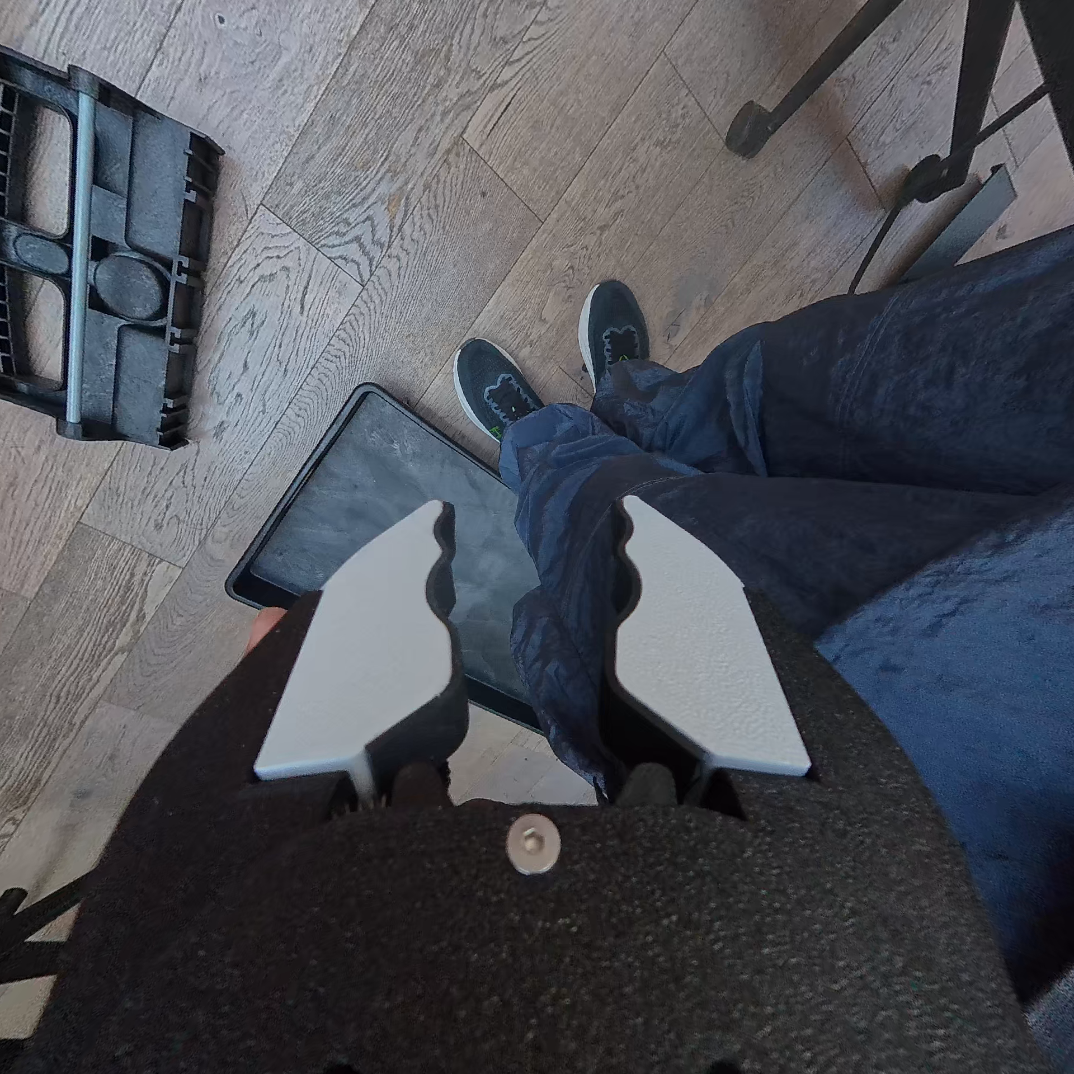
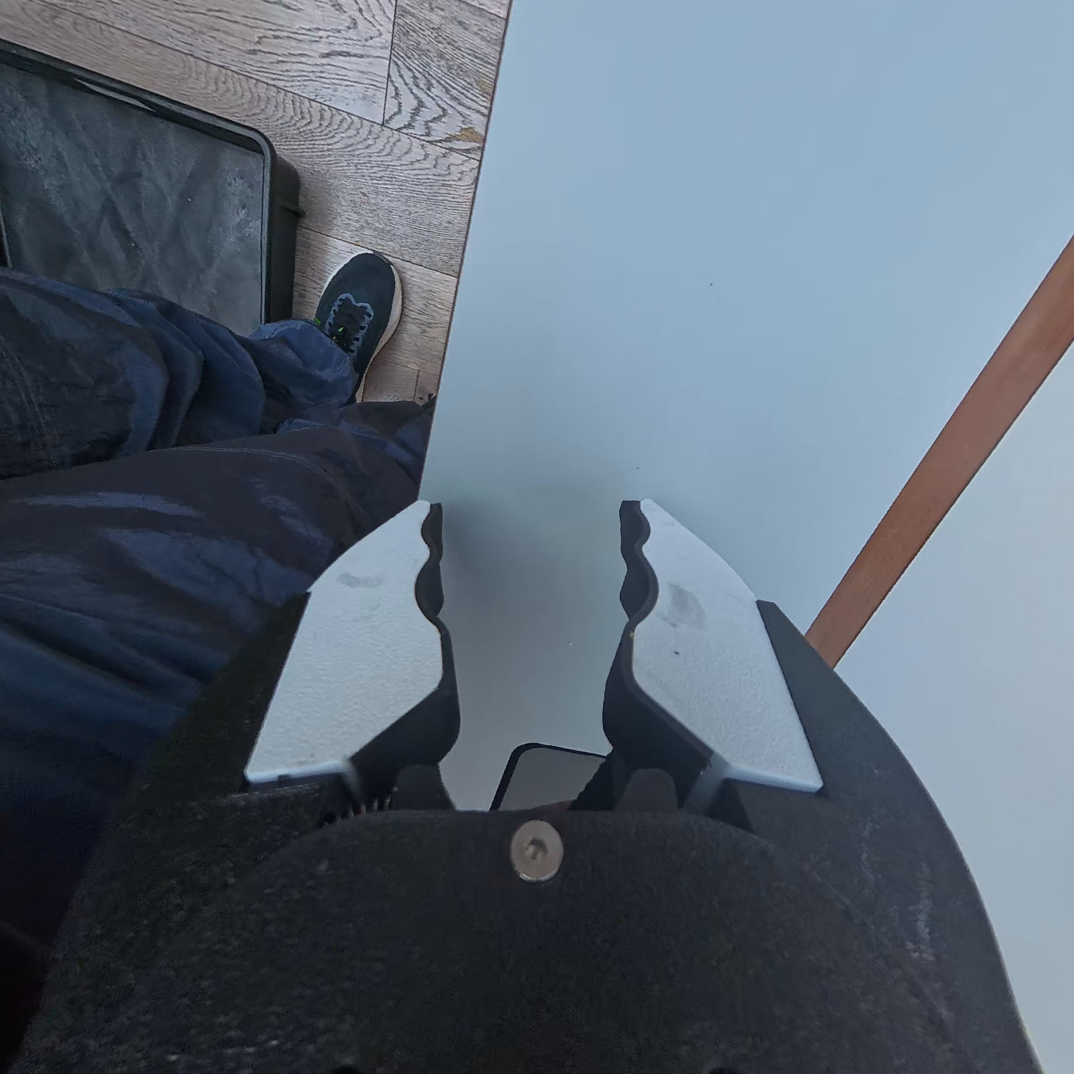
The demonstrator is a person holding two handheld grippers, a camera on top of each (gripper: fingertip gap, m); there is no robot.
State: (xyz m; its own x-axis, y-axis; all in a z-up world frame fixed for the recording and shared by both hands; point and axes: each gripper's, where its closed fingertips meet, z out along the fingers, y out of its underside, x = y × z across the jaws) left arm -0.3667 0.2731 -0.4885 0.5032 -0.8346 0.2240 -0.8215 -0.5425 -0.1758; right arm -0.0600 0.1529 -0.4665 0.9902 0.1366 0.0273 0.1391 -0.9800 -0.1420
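Above the trousers (image 1: 581,581), w/ black tray (image 1: 372,494) at 11 o'clock, we held left gripper (image 1: 532,511) released, empty; right gripper (image 2: 530,511) likewise, over pale tabletop (image 2: 726,290).

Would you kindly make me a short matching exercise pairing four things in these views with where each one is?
Things:
1. black plastic ribbed frame with a metal rod
2. flat black-rimmed tray
3. pale blue-grey tabletop
4. dark phone with a rounded corner

Places:
A. on the tabletop, seen low between the right gripper's fingers
B. on the wooden floor, partly behind the trouser leg
C. on the floor at the far left of the left wrist view
D. under the open right gripper

Pairs: 1-C, 2-B, 3-D, 4-A
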